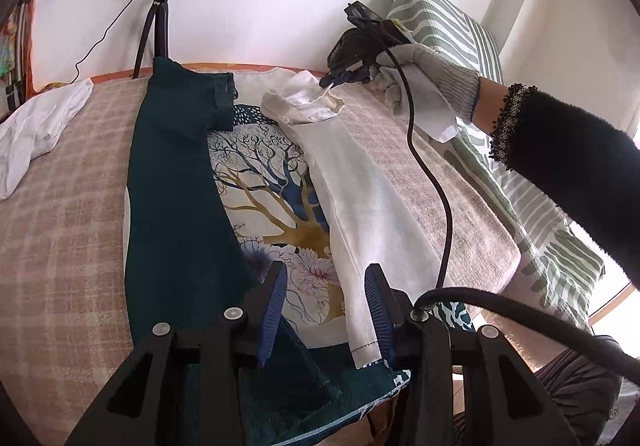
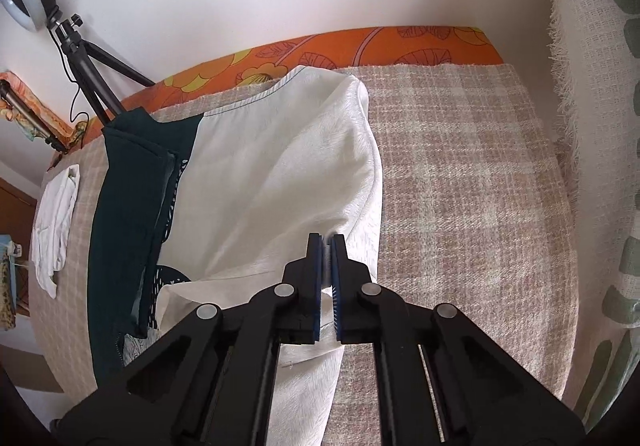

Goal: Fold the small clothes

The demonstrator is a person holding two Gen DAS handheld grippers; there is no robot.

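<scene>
A small garment (image 1: 276, 197) with a tree print lies on the checked bedcover (image 1: 60, 246). Its dark teal side (image 1: 176, 205) is folded in on the left and its cream side (image 1: 368, 205) on the right. My left gripper (image 1: 326, 310) is open just above the garment's near hem, with nothing between its fingers. My right gripper (image 1: 340, 79) is at the far end, shut on the cream shoulder edge. In the right wrist view it (image 2: 327, 246) pinches the cream fabric (image 2: 260, 181), with the teal part (image 2: 128, 205) to the left.
A white cloth (image 1: 36, 129) lies crumpled at the bed's left side, also in the right wrist view (image 2: 54, 221). A ring light on a tripod (image 1: 160, 5) stands behind the bed. A green striped pillow (image 1: 452, 29) leans at the right. A black cable (image 1: 436, 189) hangs over the garment.
</scene>
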